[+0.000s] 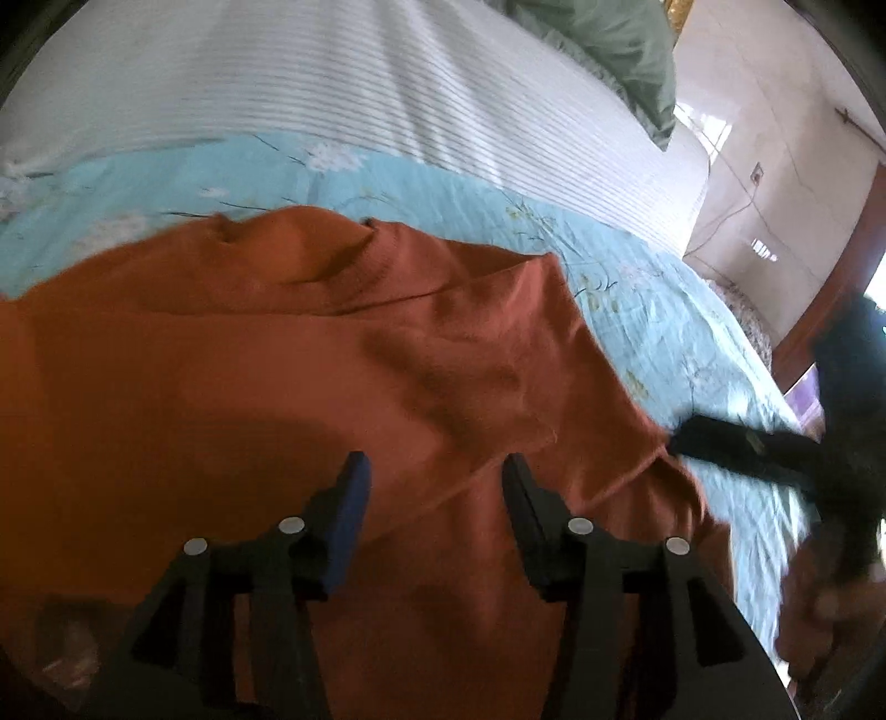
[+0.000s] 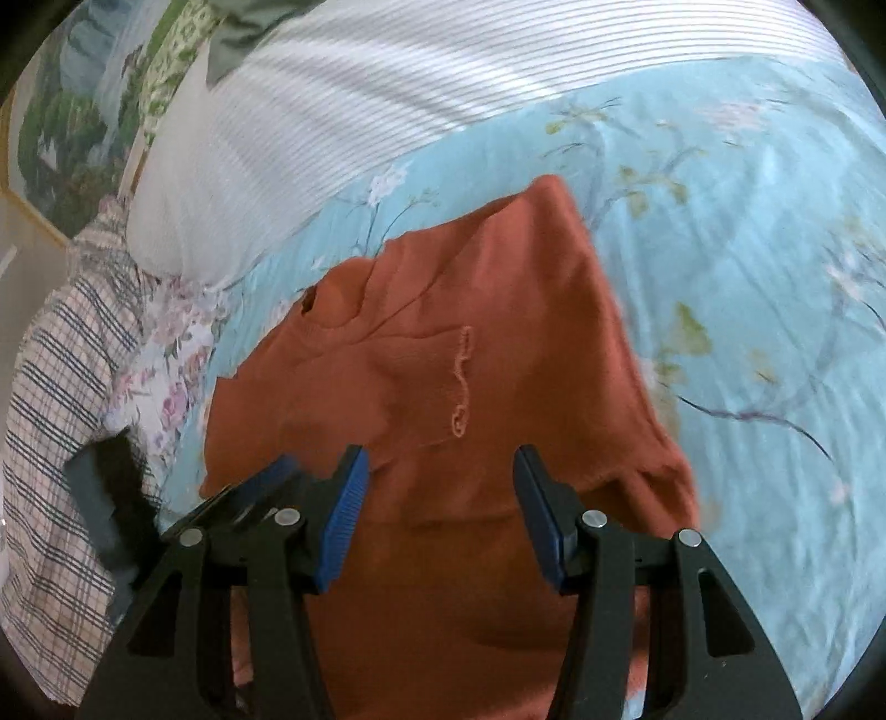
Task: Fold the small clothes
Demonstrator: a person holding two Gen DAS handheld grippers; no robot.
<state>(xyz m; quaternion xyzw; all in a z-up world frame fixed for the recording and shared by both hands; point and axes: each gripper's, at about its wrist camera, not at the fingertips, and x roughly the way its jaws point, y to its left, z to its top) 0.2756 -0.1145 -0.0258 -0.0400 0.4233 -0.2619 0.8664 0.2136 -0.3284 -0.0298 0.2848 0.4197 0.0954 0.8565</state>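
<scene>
Hovering over the bed, I have both grippers pointed down at a rust-orange garment (image 1: 288, 376) that lies spread on the light blue floral bedspread (image 1: 637, 288). My left gripper (image 1: 437, 487) stands with its jaws spread apart, nothing between the blue pads, the orange cloth lying below them. My right gripper (image 2: 440, 482) is likewise parted, its pads clear of the fabric, with the garment (image 2: 470, 332) stretching away beneath and in front of it. From the right wrist camera I see a line of lighter stitched lettering (image 2: 462, 382) on the cloth just ahead of my fingers, and a small dark hole or opening (image 2: 308, 302) near the garment's far left edge. The far part of the garment rises to a blunt corner toward a white striped cover (image 2: 343, 99) that lies across the bed beyond the blue spread. A checked cloth (image 2: 61, 354) lies at the left edge of that view, with my left gripper (image 2: 243, 493) showing dark and blurred beside it, over the garment's near left edge. From the left wrist camera the garment is rumpled, with folds running across it, and my right gripper (image 1: 714, 443) shows as a dark blurred shape at its right edge. A green pillow (image 1: 620, 50) sits at the far end of the bed.
</scene>
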